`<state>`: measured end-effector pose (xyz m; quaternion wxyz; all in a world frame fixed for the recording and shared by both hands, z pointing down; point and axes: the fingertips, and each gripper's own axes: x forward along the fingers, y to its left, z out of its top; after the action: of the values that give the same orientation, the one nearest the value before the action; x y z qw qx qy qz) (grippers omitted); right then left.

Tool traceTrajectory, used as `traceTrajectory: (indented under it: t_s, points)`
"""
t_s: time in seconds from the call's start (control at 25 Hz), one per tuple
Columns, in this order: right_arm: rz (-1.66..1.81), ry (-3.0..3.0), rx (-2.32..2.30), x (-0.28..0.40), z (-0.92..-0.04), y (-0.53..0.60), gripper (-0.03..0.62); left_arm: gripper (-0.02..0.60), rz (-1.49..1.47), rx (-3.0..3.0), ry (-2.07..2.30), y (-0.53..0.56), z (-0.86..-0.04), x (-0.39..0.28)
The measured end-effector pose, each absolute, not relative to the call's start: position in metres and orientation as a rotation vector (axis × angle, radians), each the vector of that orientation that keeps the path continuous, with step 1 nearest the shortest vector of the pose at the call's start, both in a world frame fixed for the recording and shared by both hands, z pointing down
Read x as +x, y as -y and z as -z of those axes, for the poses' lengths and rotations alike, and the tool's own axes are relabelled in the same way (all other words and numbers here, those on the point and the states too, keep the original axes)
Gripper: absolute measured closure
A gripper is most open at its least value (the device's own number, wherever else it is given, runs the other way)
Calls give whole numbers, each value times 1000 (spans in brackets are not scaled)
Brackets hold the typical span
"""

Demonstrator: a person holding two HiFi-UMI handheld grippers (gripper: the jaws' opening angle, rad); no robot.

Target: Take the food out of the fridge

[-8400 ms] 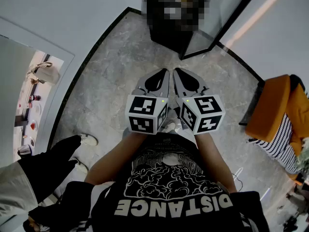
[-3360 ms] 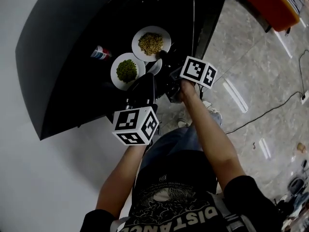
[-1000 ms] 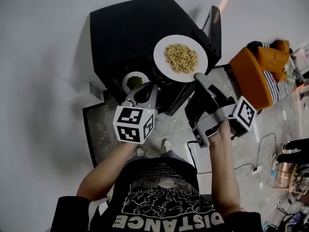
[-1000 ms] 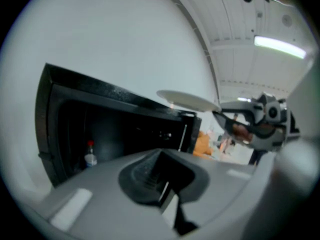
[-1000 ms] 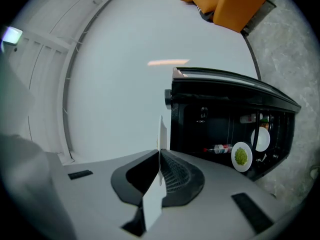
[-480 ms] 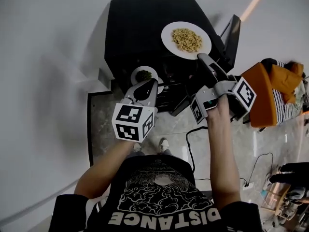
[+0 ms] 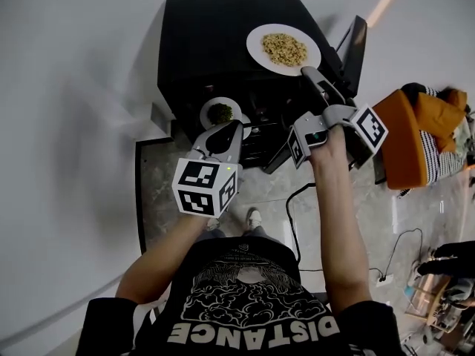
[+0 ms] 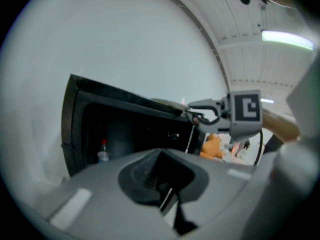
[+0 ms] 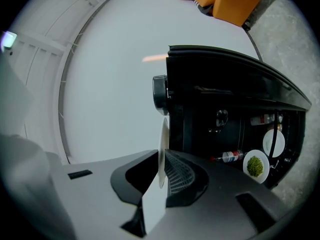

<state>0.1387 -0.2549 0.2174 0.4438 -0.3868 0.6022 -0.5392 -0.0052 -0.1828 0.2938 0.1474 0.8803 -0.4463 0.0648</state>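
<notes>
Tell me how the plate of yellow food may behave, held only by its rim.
The plate looks stiff: the right gripper pinches only its rim, yet it shows no bend. It may tip, since the food lies away from the jaws. The smooth white rim could slip.

Head view is reading bright and even under diffuse light, no hard shadows. Only a soft shadow is falling on the pale grey wall [image 7: 74,87] left of the black box-shaped fridge [image 7: 215,43], and its open interior is crushing to near black. A pale orange light streak [image 7: 387,0] is glaring on the wall at top right. In left gripper view the white ceiling strip lamp [image 8: 289,39] is blowing out. Both gripper views are bending hard at the edges, with corners vignetting to black. Grey plastic left gripper [image 8: 167,194] and grey plastic right gripper [image 9: 161,176] are smearing out of focus near the lens, and the white round plate [image 9: 163,134] is blurring along its rim.
</notes>
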Motion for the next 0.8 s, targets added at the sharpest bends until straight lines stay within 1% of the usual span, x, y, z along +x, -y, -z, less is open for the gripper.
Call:
traceTrajectory:
  t_s: [0.28, 0.52, 0.8]
  points:
    - [1291, -1523, -969, 146, -217, 257, 580, 580, -175, 2542, 1259, 195, -294, -2]
    - [1155, -1641, -1076, 158, -219, 238, 582, 580, -182, 2558, 1226, 214, -299, 5]
    - [938, -1981, -1435, 118, -247, 188, 582, 580, -215, 2626, 1166, 191, -298, 11]
